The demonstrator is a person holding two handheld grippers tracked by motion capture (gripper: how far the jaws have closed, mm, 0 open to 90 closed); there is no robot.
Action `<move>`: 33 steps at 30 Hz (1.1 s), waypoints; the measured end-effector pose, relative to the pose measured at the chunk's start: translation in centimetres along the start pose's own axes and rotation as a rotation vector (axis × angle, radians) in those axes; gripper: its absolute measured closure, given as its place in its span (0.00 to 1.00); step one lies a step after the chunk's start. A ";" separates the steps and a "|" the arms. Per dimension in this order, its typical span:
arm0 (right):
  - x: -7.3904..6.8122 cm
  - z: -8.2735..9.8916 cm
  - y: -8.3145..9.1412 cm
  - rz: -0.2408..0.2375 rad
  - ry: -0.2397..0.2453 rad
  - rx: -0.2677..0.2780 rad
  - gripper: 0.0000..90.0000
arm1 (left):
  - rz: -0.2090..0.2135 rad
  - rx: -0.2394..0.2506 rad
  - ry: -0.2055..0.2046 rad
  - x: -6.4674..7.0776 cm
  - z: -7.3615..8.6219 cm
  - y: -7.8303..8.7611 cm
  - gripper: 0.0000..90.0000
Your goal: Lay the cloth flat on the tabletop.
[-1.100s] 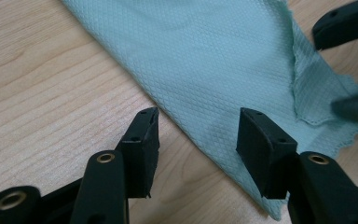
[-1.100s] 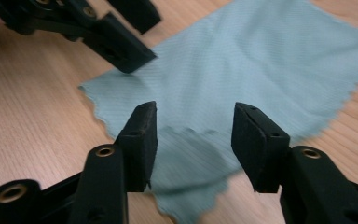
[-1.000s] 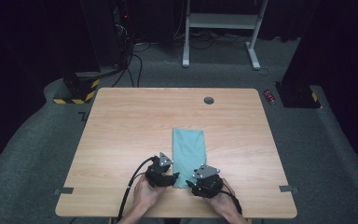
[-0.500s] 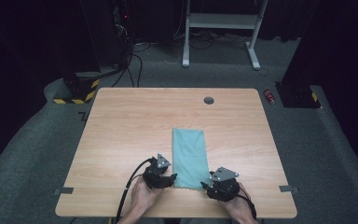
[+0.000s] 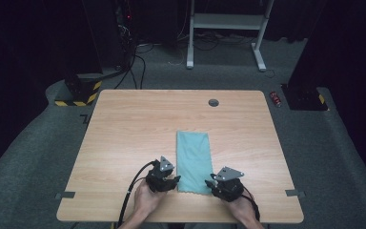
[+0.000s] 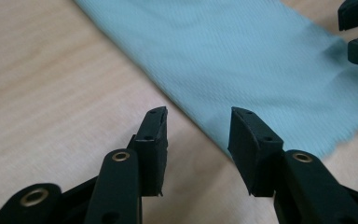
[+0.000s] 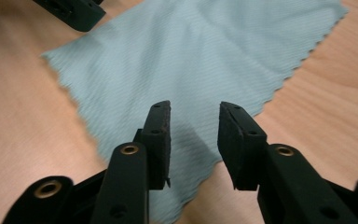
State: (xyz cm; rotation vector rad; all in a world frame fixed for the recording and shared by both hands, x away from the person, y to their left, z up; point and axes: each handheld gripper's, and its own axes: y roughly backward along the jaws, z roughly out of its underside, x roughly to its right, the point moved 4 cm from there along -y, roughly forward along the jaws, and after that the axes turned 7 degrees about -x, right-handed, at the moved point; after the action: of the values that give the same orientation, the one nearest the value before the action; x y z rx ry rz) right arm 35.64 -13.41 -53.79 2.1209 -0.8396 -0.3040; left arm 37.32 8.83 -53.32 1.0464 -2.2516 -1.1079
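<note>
A light teal cloth [image 5: 193, 160] lies flat on the wooden table [image 5: 124, 129], long side running away from me. My left gripper [image 5: 174, 180] sits at its near left corner. In the left gripper view, the left gripper [image 6: 198, 126] has its jaws apart, with the cloth's [image 6: 261, 60] left edge running between the tips. My right gripper [image 5: 211, 182] sits at the near right corner. In the right gripper view, the right gripper [image 7: 193, 123] straddles the cloth [image 7: 191, 56] there, with a gap still showing. Both pairs of jaws have just been closing.
A round grommet [image 5: 213, 102] sits near the table's far edge. Black cables trail from each gripper toward the near edge. Beyond the table are a dark carpet, a white desk frame [image 5: 228, 28] and a yellow-black striped block [image 5: 81, 93].
My right gripper has shifted to the right along the cloth's near edge, out to its right corner. The left gripper has stayed at the left corner. The cloth has not moved.
</note>
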 end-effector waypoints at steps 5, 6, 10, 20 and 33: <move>1.7 -1.6 -1.1 0.000 -0.058 0.008 0.78 | -0.007 0.020 0.006 -1.1 -2.1 -0.8 0.65; 1.8 -1.9 -1.4 0.004 -0.055 0.004 0.79 | -0.014 0.019 -0.004 -1.2 -2.5 -1.0 0.67; 2.3 -2.8 -2.2 0.013 -0.074 0.005 0.81 | -0.018 0.008 -0.038 -1.3 -3.8 -2.0 0.72; 3.4 -3.5 -3.4 0.026 -0.099 -0.014 0.81 | -0.050 -0.051 -0.083 -1.5 -4.9 -3.8 0.74; 3.4 -3.5 -4.2 0.011 -0.105 -0.029 0.81 | -0.056 -0.064 -0.079 -2.0 -4.7 -3.9 0.78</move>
State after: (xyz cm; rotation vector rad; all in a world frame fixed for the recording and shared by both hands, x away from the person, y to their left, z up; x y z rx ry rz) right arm 41.78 -11.60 -54.58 2.0875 -0.9021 -0.4220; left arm 43.33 6.55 -53.72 1.0632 -2.2441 -1.2573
